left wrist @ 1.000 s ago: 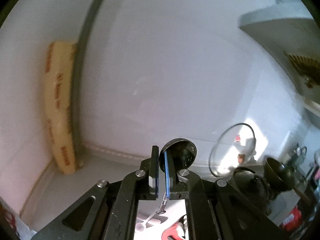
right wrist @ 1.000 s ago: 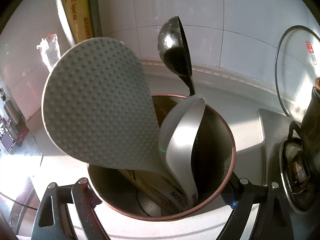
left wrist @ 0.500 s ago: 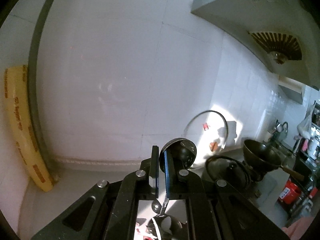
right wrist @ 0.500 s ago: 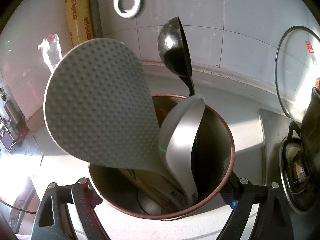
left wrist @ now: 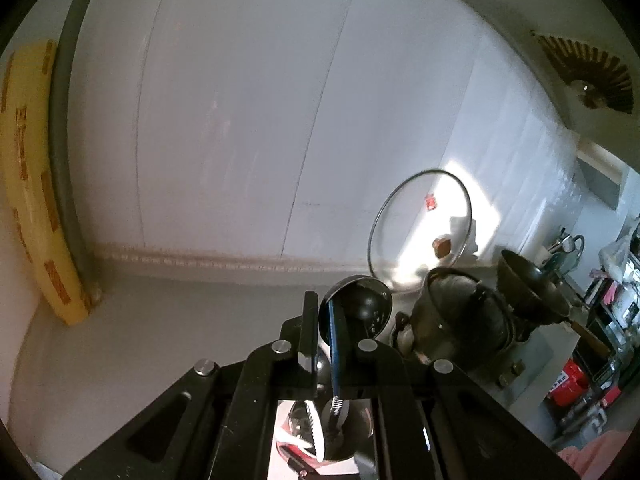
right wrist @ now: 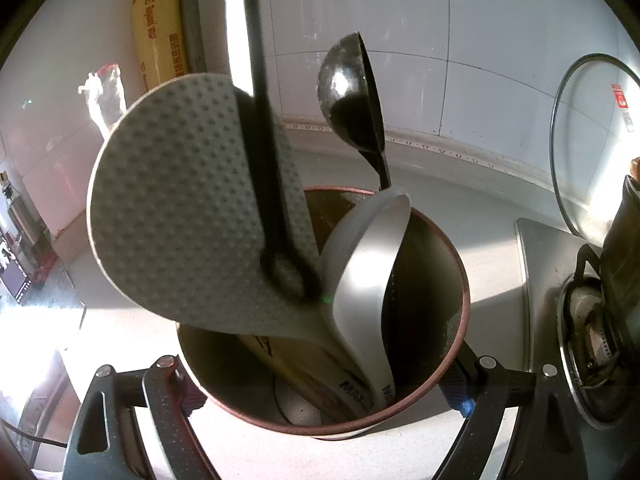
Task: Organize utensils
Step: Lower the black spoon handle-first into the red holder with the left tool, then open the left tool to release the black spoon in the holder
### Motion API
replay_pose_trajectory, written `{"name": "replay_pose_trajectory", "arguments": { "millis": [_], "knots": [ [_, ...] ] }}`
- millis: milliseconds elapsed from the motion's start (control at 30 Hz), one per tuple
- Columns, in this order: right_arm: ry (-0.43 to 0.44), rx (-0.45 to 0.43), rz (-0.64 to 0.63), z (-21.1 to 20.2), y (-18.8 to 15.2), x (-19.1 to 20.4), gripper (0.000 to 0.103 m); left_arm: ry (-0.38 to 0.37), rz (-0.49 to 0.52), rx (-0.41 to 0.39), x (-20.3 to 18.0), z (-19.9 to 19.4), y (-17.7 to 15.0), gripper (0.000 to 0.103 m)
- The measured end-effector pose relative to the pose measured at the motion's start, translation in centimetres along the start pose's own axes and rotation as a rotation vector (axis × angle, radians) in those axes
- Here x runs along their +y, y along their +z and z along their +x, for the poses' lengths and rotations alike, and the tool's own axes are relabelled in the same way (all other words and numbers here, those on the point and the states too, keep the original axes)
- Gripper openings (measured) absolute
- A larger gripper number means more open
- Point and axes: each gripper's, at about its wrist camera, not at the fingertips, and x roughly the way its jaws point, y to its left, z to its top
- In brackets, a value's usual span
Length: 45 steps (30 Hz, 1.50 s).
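Brown utensil holder: one, clamped by right gripper.
Ladles: two; one held in left gripper, jaws narrow.
Rice paddle: one.
Glass lid: one.

The left gripper is showing black angular linkage arms studded with round silver screws — one finger is wearing a blue pad. The right gripper is showing the same speckled black arms with silver screws, a blue pad tipping one finger — triangular cutouts beside the screws.
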Motion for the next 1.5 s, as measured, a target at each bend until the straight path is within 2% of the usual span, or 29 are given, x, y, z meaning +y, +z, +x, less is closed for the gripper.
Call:
{"name": "replay_pose_trajectory", "arguments": {
  "millis": [633, 867, 1167, 1400, 1500],
  "knots": [
    [-0.009, 0.008, 0.000, 0.4, 0.2, 0.3, 0.092, 0.008, -0.031, 0.188, 0.8, 4.5, -4.3, 0.004],
    [-0.012, 0.010, 0.003, 1.0, 0.3, 0.0, 0.092, 0.007, -0.037, 0.233, 1.0, 5.5, -5.1, 0.004],
    [-0.014, 0.010, 0.005, 1.1, 0.5, 0.1, 0.092, 0.008, -0.035, 0.211, 1.2, 4.4, -4.7, 0.007],
    [-0.015, 0.010, 0.006, 1.1, 0.6, 0.2, 0.092, 0.029, -0.040, 0.139, 1.8, 2.1, -3.6, 0.017],
    [-0.015, 0.011, 0.005, 1.2, 0.6, 0.2, 0.092, 0.056, -0.053, 0.113, 2.5, 1.2, -3.4, 0.025]
  ]
}}
